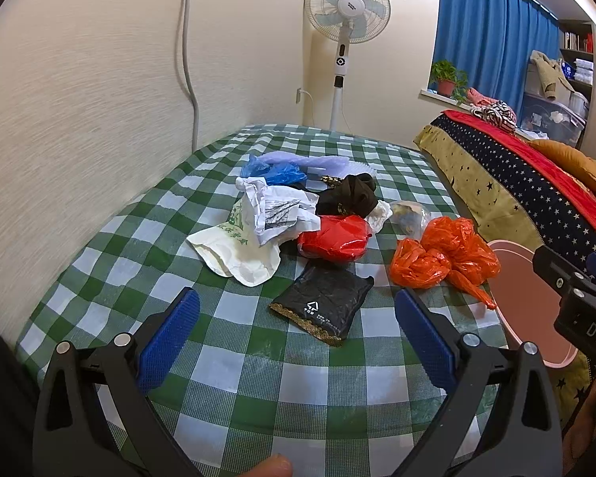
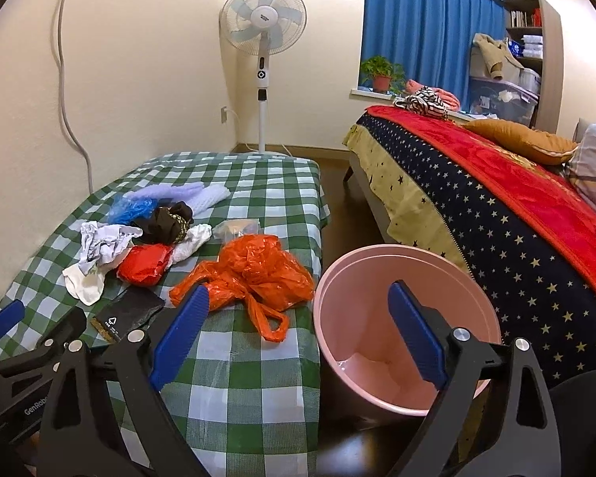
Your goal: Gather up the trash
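**Both grippers spread and empty above the litter**

We hold our left gripper [image 1: 296, 326] with its blue pads wide apart and nothing between them, poised low over the green checked cloth [image 1: 234, 377]. Our right gripper [image 2: 298, 330] is likewise spread and carries nothing; it hangs over the gap between the cloth's edge and the pink bin [image 2: 377, 274].

Just ahead of the left fingers lies a flat black foil pouch [image 1: 324, 304] with a gold serrated edge, the nearest piece of trash. Beyond it sit a red plastic bag [image 1: 333, 238], a white paper bag [image 1: 238, 254] with green print, crumpled white paper [image 1: 276, 208], a dark bundle [image 1: 347, 194] and blue plastic [image 1: 274, 173], heaped and touching one another. A crumpled orange plastic bag [image 2: 258, 270] lies near the cloth's right edge, close beside the bin, one handle loop trailing toward us.

The bin stands on the floor against the side of the covered table, between it and the star-patterned bedspread [image 2: 496, 214]. It looks empty apart from a sheen at the bottom.

We judge that collection has yet to begin: nothing is gripped, nothing is binned. The next move likely calls for lowering the left gripper onto the black pouch, pinching its raised edge since it lies flat, or taking the orange bag with the right, which offers loose folds and a short carry to the bin.
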Tool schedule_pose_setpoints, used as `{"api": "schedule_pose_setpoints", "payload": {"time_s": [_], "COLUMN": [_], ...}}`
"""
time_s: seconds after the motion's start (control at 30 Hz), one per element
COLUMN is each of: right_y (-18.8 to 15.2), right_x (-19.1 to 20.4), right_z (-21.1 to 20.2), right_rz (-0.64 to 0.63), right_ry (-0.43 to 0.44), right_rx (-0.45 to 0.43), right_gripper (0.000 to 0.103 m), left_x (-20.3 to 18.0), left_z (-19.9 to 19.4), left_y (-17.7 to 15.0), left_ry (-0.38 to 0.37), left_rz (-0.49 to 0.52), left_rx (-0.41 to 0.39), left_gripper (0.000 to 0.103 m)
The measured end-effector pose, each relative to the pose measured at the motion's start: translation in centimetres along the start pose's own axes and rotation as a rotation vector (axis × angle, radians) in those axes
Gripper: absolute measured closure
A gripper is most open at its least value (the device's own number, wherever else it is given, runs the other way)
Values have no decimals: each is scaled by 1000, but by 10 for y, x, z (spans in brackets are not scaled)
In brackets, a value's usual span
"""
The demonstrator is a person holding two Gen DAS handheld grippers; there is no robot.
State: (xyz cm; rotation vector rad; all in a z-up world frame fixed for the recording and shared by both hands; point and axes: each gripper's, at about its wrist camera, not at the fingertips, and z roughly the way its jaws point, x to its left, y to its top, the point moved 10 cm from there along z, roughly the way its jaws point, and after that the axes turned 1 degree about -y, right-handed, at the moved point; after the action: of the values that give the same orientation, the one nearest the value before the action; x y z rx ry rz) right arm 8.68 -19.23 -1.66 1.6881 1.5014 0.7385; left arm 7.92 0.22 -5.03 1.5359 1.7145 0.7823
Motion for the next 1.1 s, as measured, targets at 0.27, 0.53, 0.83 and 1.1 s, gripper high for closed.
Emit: {"api": "schedule_pose_setpoints", "payload": {"time_s": [0.27,0.53,0.83,1.1], "right_y": [0,-1,-1,-1], "right_x": [-1,-1,-1,-1], "right_z": [0,-1,-1,-1], "right_rz": [-2,-2,-3,-1], "right_ry": [-3,-1,-1,0], "right_rx": [1,2,2,3], "right_gripper": [13,13,13,13], "left_x": [0,-2,-2,0], "left_z": [0,-1,-1,-1], "left_y": [0,2,1,0], "left_ry": [1,0,1,0], "left_rz": [-1,-1,0,-3], "left_rx": [-1,-1,-2,-1], "left_gripper": [8,8,8,8]}}
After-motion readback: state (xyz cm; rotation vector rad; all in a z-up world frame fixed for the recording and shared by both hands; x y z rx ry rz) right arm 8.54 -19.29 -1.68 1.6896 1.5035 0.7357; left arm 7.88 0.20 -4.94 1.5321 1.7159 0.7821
